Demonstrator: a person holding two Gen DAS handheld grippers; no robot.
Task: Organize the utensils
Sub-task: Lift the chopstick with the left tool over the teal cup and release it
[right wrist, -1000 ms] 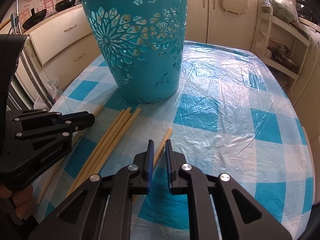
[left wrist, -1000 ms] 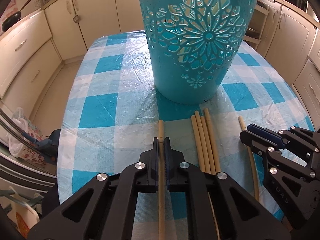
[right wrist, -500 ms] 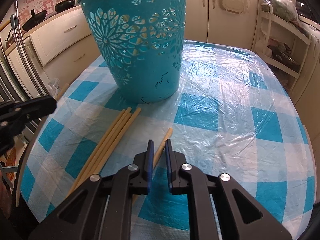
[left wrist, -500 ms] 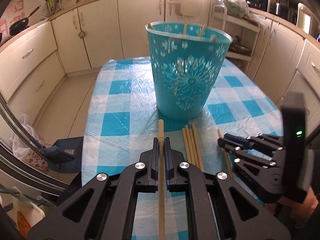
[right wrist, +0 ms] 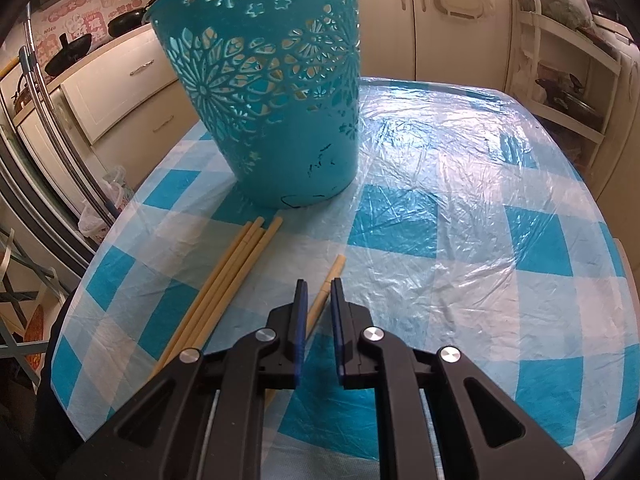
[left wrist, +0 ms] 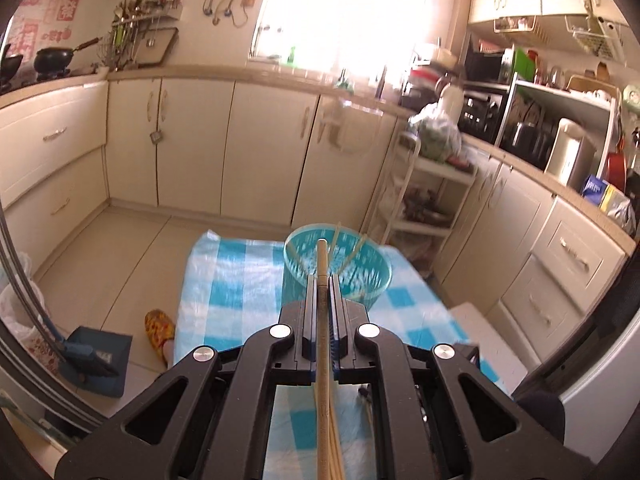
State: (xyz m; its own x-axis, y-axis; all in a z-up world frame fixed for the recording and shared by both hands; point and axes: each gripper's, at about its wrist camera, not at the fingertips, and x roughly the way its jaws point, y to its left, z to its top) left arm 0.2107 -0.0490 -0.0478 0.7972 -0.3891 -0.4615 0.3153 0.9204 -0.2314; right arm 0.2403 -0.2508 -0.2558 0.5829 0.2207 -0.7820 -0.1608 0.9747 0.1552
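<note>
My left gripper (left wrist: 321,280) is shut on a long wooden chopstick (left wrist: 322,344) and holds it high above the table, its tip over the open top of the teal cut-out basket (left wrist: 372,280). A few chopsticks stand inside the basket. In the right wrist view the basket (right wrist: 280,128) stands on the checked tablecloth, with three chopsticks (right wrist: 224,288) lying bunched in front of it. My right gripper (right wrist: 317,286) is open, low over the table, its fingers on either side of a single chopstick (right wrist: 326,286).
The table (right wrist: 480,208) has a blue-and-white checked cloth under clear plastic. Cream kitchen cabinets (left wrist: 192,140) surround it. A white shelf rack (left wrist: 424,200) stands at the right. A blue dustpan (left wrist: 96,360) and a slipper (left wrist: 160,330) lie on the floor at the left.
My left gripper has risen high above the table with its chopstick, so the basket now shows from above. My right gripper has moved slightly forward along the single chopstick.
</note>
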